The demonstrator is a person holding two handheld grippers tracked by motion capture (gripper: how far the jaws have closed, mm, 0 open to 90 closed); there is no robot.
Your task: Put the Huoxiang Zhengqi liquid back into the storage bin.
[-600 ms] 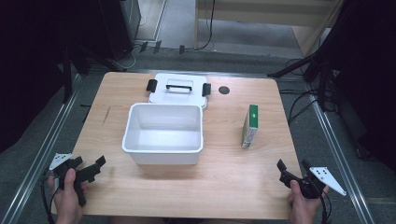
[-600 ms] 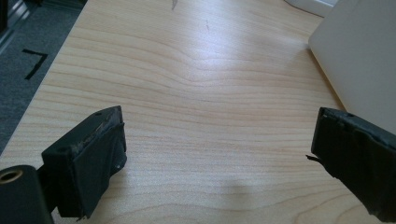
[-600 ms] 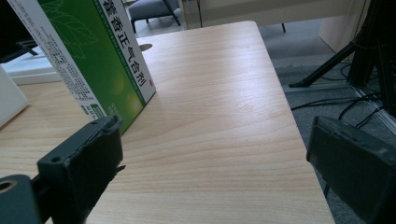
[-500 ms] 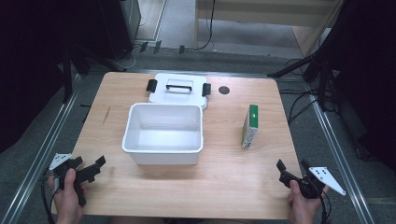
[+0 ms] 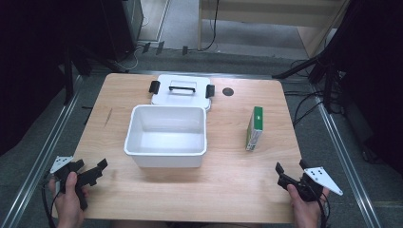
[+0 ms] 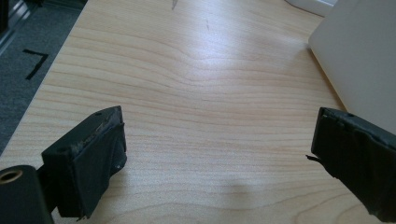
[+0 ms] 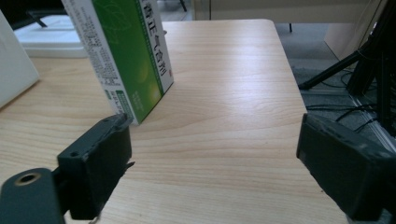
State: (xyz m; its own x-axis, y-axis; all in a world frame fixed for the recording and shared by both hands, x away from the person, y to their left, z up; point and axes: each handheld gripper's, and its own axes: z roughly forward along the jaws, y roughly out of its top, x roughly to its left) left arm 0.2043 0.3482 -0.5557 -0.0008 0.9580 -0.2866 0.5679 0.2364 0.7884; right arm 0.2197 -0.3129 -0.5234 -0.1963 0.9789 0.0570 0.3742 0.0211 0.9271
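Note:
A white open bin (image 5: 166, 135) sits mid-table with its lid (image 5: 181, 90), black-handled and black-clipped, lying flat behind it. A green and white carton (image 5: 254, 128) stands on edge to the bin's right; in the right gripper view this carton (image 7: 125, 56) rises close ahead on the left. My left gripper (image 5: 93, 170) is held at the table's front left corner, open and empty; its jaws stand wide apart over bare wood, with the bin wall (image 6: 359, 56) at the right. My right gripper (image 5: 290, 171) hovers at the front right corner, also open with nothing between its fingers.
A small dark round hole (image 5: 228, 91) marks the tabletop right of the lid. Metal rails (image 5: 47, 147) run along both sides of the table, and cables (image 5: 309, 107) and stand legs lie on the floor at the right. Bare wood (image 5: 209, 190) spans the front.

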